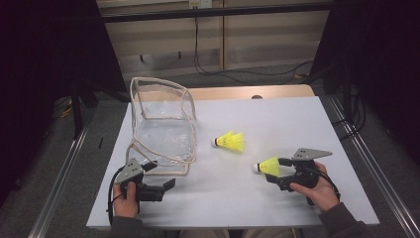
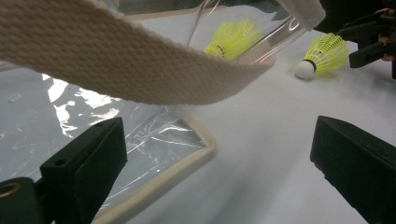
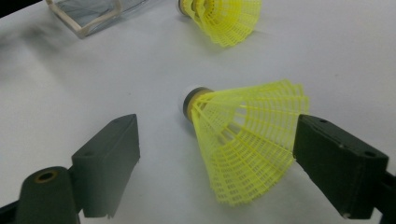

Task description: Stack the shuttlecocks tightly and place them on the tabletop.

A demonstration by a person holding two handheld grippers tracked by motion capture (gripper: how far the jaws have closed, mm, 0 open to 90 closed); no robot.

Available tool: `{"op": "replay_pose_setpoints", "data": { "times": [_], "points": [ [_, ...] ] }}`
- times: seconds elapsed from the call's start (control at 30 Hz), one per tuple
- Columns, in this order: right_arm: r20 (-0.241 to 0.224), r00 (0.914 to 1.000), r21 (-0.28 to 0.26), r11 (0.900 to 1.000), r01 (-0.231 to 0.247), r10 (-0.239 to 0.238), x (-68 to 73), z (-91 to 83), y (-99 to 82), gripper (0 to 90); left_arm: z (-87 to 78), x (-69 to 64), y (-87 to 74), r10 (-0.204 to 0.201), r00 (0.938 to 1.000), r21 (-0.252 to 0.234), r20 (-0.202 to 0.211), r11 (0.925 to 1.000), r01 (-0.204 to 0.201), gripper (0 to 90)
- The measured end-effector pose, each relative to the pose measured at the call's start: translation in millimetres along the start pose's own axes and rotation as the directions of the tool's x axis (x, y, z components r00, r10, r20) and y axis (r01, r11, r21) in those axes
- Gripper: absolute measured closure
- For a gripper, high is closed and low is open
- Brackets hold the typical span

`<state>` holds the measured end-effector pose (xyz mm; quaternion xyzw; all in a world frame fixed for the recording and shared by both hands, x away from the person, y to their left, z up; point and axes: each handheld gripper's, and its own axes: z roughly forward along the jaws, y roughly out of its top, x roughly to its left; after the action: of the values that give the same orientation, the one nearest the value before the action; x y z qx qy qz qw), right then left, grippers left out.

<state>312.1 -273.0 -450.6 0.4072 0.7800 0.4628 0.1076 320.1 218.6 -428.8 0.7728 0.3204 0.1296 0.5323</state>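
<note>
A yellow shuttlecock (image 1: 268,166) (image 3: 243,144) lies on its side on the white table sheet (image 1: 277,114), between the jaws of my right gripper (image 1: 277,171) (image 3: 215,128). Those jaws stand open; the skirt's rim is close to one jaw, and the other jaw is well apart from it. A second yellow shuttlecock (image 1: 232,141) (image 3: 224,16) lies farther back, near the middle. A clear plastic bag (image 1: 161,124) (image 2: 70,112) with beige trim stands at the left. My left gripper (image 1: 163,176) (image 2: 217,135) is open at the bag's near corner, under its beige strap (image 2: 116,60), holding nothing.
The table's front edge lies just behind both hands. A wooden board (image 1: 247,92) shows beyond the sheet's far edge. Metal rails (image 1: 356,148) run along both sides of the table. In the left gripper view the right gripper (image 2: 369,39) appears at the top right.
</note>
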Motion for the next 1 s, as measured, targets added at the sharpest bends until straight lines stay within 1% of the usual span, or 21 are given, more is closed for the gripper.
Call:
{"op": "replay_pose_setpoints", "data": {
  "times": [0.07, 0.13, 0.37, 0.53, 0.63, 0.7, 0.77, 1.0],
  "points": [
    [0.003, 1.0000, 0.016, 0.9999, 0.003, -0.003, 0.4, 1.2, -0.6, 21.0, 0.1, 0.0, -0.1, 0.001, 1.0000, 0.001, 0.001, 1.0000, -0.001, 3.6],
    [-0.013, 0.9998, 0.019, 0.9997, 0.015, -0.015, 1.1, 2.3, -1.0, 26.6, 0.0, -0.1, -0.2, 0.000, 1.0000, 0.001, 0.002, 1.0000, 0.000, 3.6],
    [-0.026, 0.9984, 0.026, 0.9983, 0.052, -0.051, 4.4, 3.8, 0.8, 43.0, -0.8, 0.0, -0.6, -0.003, 1.0000, -0.004, -0.001, 1.0000, 0.003, 3.6],
    [-0.017, 0.9979, 0.031, 0.9976, 0.063, -0.062, 5.0, 3.9, 1.6, 55.4, -1.2, -0.2, -0.9, -0.003, 1.0000, -0.001, -0.002, 1.0000, 0.003, 3.7],
    [-0.017, 0.9978, 0.034, 0.9973, 0.065, -0.064, 4.5, 4.0, 1.9, 60.8, -1.9, 0.0, -0.9, -0.001, 1.0000, 0.000, -0.002, 1.0000, 0.001, 3.6],
    [-0.018, 0.9978, 0.037, 0.9972, 0.065, -0.064, 4.3, 4.5, 2.0, 62.4, -2.0, 0.0, -1.0, -0.002, 1.0000, 0.000, -0.002, 1.0000, 0.002, 3.6],
    [-0.022, 0.9977, 0.043, 0.9970, 0.065, -0.064, 4.0, 5.2, 2.0, 66.0, -2.1, -0.1, -1.0, -0.002, 1.0000, 0.001, -0.002, 1.0000, 0.002, 3.6],
    [-0.027, 0.9974, 0.055, 0.9961, 0.069, -0.068, 3.5, 7.5, 2.1, 72.2, -2.3, 0.2, -1.2, -0.003, 1.0000, 0.000, -0.003, 1.0000, 0.003, 3.7]
  ]
}}
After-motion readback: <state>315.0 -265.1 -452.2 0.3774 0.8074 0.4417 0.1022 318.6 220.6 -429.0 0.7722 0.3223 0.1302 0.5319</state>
